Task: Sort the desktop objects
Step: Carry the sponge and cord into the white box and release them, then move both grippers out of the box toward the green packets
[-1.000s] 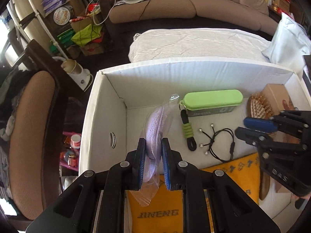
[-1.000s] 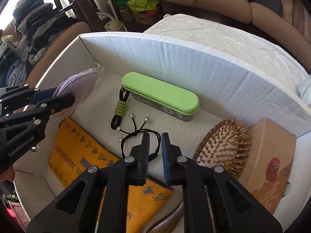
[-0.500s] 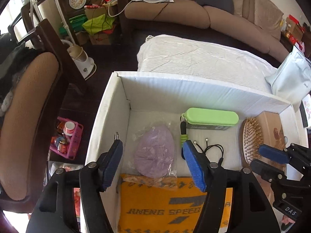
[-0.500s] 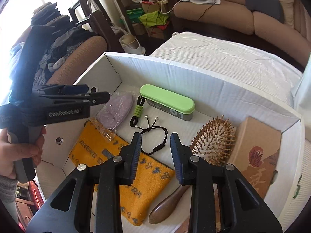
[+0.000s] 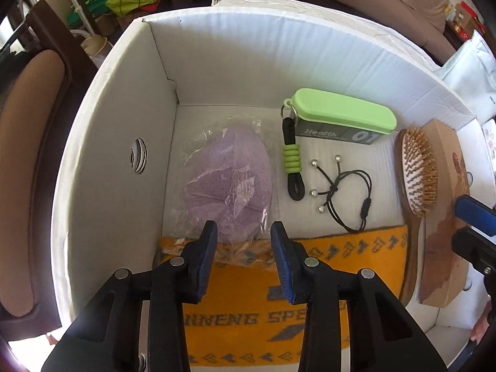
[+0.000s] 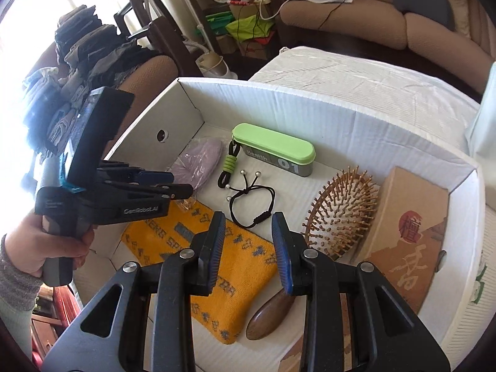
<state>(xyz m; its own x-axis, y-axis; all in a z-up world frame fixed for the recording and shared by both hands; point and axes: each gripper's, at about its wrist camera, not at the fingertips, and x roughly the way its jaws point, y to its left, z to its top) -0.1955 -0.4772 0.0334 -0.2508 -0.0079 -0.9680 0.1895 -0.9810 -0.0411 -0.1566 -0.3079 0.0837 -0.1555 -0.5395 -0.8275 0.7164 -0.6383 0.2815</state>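
Note:
A white cardboard box [image 5: 102, 167] holds the sorted items. A purple sponge in clear plastic [image 5: 231, 186] lies at its left; it also shows in the right wrist view [image 6: 198, 161]. Beside it are a green case with a lanyard [image 5: 341, 117], a black cord bracelet [image 5: 344, 192], a wooden hairbrush [image 5: 418, 179], a brown carton [image 5: 446, 217] and an orange towel [image 5: 263, 303]. My left gripper [image 5: 243, 241] is open and empty just above the sponge's near edge. My right gripper [image 6: 248, 232] is open and empty above the towel [image 6: 217, 263].
The box sits on a white striped cushion [image 6: 356, 74]. A chair with a brown seat [image 5: 28, 170] stands at the left, with piled clothes [image 6: 71, 71] behind. A sofa [image 6: 372, 15] and floor clutter [image 6: 248, 28] lie beyond the box.
My left gripper let go of the bagged sponge, which now lies flat in the box, then drew back and partly closed. My right gripper opened and lifted away from the bracelet.

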